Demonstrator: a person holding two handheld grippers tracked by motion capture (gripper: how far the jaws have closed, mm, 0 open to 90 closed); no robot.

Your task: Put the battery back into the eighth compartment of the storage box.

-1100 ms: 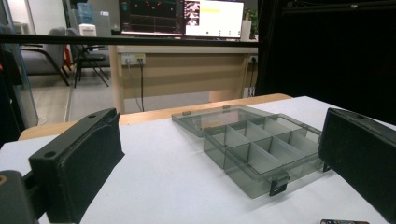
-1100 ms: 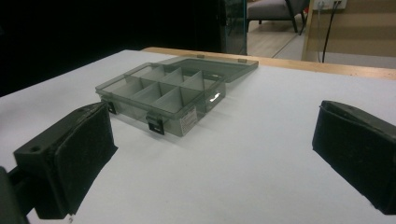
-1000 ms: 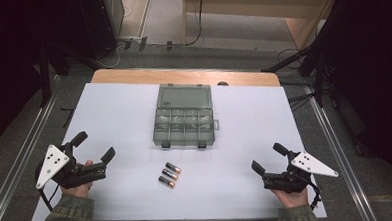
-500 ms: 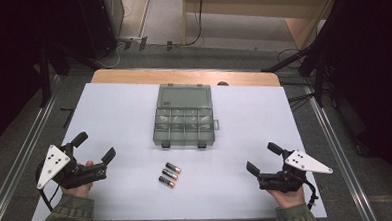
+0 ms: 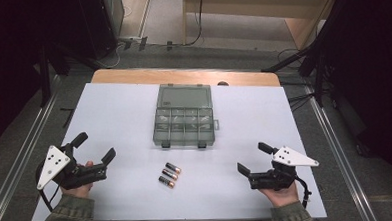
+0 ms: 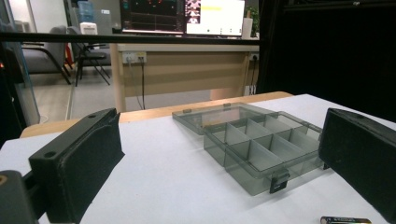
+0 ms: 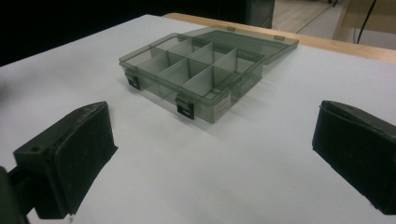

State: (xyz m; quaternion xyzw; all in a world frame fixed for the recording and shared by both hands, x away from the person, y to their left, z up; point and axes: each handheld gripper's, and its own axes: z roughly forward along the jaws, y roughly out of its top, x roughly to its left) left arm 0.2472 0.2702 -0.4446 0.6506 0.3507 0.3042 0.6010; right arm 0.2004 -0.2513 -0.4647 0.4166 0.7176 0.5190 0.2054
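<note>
Three batteries (image 5: pixel 169 174) lie side by side on the white table (image 5: pixel 295 136), just short of an open, empty compartment box (image 5: pixel 184 122). Left gripper (image 5: pixel 93 148) and right gripper (image 5: pixel 251 158) rest apart, jaws spread, holding nothing. Small, hard and smooth, each battery would likely roll; pinching across mid-body looks safest.

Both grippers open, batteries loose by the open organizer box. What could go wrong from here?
1. The three batteries lie close together, so closing on one may nudge or roll its neighbours.
2. The organizer box looks light, its lid flat open behind; a bump from the right gripper or left gripper could slide it.
3. Narrow compartments: a tilted battery might straddle a divider.
</note>
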